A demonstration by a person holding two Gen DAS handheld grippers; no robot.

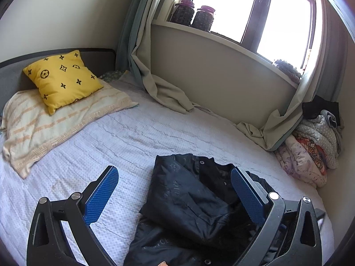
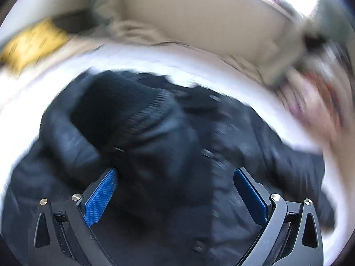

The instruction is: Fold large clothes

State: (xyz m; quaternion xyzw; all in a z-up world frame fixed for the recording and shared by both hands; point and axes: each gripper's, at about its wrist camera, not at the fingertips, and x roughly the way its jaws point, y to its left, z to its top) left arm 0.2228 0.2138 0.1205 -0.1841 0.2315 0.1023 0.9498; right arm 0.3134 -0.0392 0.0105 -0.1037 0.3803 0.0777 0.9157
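Blue-padded fingers (image 1: 102, 197) of the left gripper (image 1: 175, 196) are standing wide apart and holding nothing, hovering low over a black jacket (image 1: 190, 201) that is lying bunched on the bed (image 1: 133, 137), a sleeve folded across its snap-button front. Seen through heavy motion blur, the right gripper (image 2: 175, 197) is likewise spread open and empty above the jacket's ribbed cuff (image 2: 142, 108), probably sweeping in for a hold. Near the headboard, a yellow cushion (image 1: 63, 77) is resting on a striped towel (image 1: 55, 124), and other clothes (image 1: 310, 146) are sitting piled against the wall, leaving the middle of the mattress free for folding.
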